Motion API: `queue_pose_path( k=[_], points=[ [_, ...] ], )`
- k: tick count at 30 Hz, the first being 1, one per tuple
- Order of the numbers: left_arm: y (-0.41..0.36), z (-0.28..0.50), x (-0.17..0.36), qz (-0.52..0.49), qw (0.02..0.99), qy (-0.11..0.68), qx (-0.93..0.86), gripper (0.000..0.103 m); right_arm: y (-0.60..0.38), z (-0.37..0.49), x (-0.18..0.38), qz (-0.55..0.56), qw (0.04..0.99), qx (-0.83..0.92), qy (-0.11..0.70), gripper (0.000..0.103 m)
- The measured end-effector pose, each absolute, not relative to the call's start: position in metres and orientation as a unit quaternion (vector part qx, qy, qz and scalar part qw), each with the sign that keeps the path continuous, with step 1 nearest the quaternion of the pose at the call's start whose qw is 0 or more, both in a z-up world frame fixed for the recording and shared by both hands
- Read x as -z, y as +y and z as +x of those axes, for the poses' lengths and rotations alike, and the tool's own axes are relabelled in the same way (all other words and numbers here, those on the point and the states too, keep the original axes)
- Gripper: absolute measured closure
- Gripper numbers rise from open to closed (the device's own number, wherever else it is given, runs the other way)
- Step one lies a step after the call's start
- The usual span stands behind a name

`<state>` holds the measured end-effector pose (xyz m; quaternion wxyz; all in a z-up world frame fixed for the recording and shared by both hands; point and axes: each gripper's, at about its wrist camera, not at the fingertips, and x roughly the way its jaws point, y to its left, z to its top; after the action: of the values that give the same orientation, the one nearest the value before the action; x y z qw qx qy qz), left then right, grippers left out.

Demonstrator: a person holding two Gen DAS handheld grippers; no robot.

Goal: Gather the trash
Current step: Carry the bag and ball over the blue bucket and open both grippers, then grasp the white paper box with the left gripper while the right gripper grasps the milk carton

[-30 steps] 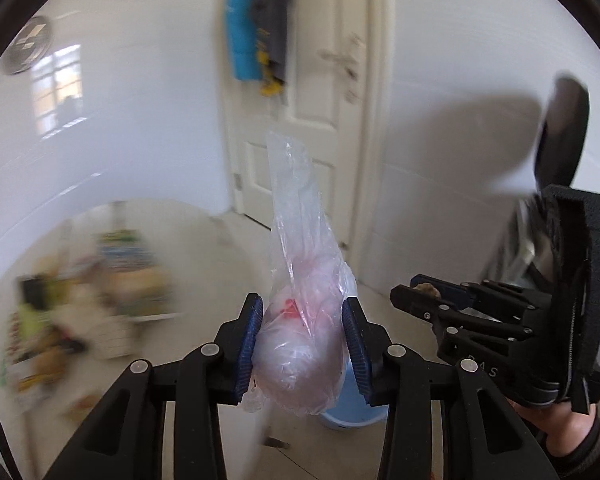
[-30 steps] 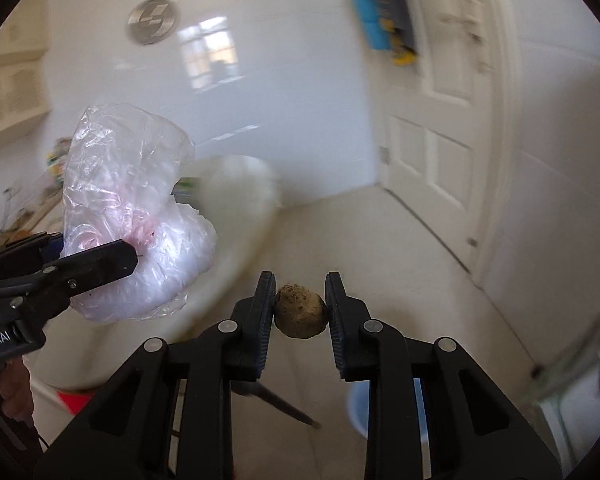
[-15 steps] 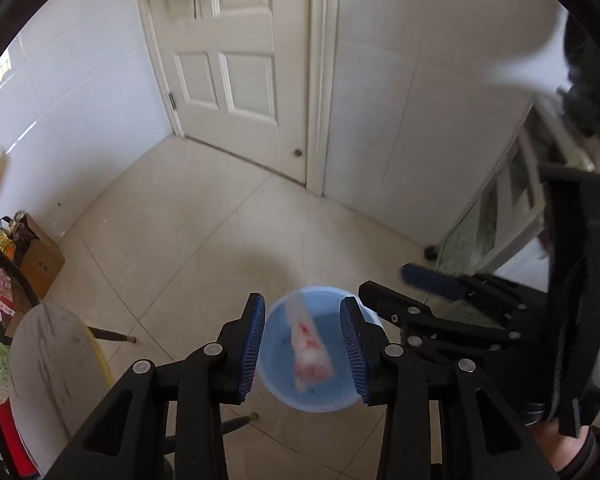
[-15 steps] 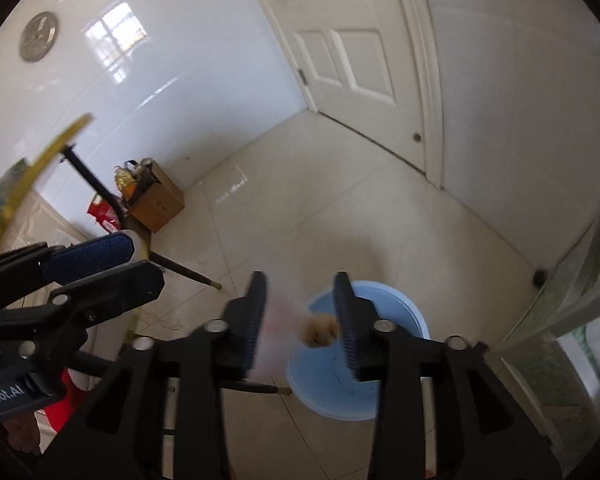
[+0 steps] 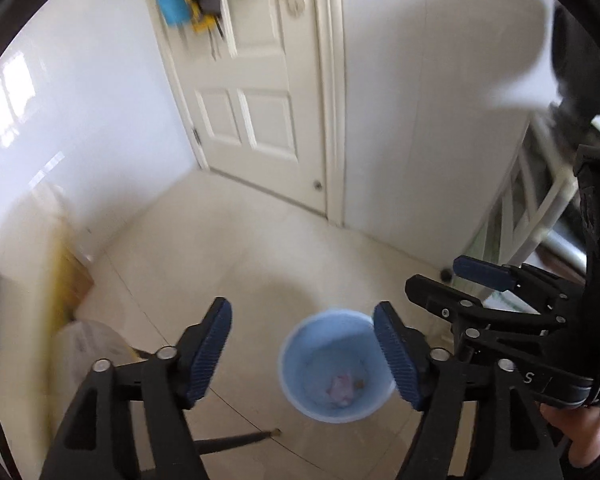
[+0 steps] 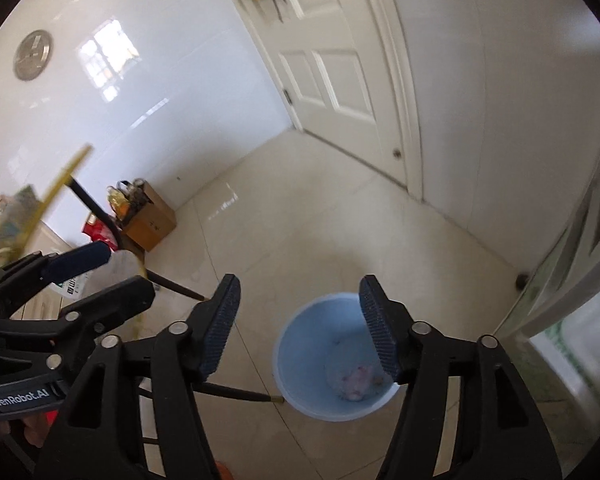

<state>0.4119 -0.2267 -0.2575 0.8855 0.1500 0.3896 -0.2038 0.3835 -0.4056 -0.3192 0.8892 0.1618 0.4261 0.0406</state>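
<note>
A light blue bin (image 5: 334,364) stands on the tiled floor below both grippers; it also shows in the right wrist view (image 6: 332,356). Inside it lie the clear plastic bag with pink stains (image 5: 340,386) and a small brown lump (image 5: 361,382); the bag also shows in the right wrist view (image 6: 358,380). My left gripper (image 5: 302,344) is open and empty above the bin. My right gripper (image 6: 298,324) is open and empty above the bin. Each gripper shows in the other's view, the right (image 5: 456,284) and the left (image 6: 116,272).
A white door (image 5: 260,92) with hanging clothes is at the back. A cardboard box (image 6: 148,220) with bottles stands by the left wall. A table edge and dark table legs (image 6: 172,284) are at the left. A white rack (image 5: 540,200) stands at the right.
One second ago my left gripper held the plastic bag and my right held the brown lump. Both opened over the bin; the bag and lump now lie inside it.
</note>
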Motion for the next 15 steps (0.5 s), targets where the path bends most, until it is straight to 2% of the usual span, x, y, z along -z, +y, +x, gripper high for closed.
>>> queue_pose_path(
  k=[6,7,9,15],
  points=[
    [-0.182,0.335,0.189,0.134,0.928,0.299,0.179,0.004,-0.358,0.342,0.218,0.111,0.924,-0.06,0.362,0.03],
    [-0.17,0.322,0.18,0.132,0.934,0.286,0.171,0.003,-0.348,0.335,0.204,0.102,0.929,-0.063,0.351,0.029],
    [-0.145,0.299,0.168,0.127,0.943,0.266,0.154,0.0,-0.321,0.317,0.172,0.083,0.937,-0.077,0.331,0.02],
    [-0.057,0.233,0.153,0.094,0.961,0.243,0.094,0.001,-0.233,0.281,0.117,0.03,0.951,-0.108,0.289,0.016]
  ],
)
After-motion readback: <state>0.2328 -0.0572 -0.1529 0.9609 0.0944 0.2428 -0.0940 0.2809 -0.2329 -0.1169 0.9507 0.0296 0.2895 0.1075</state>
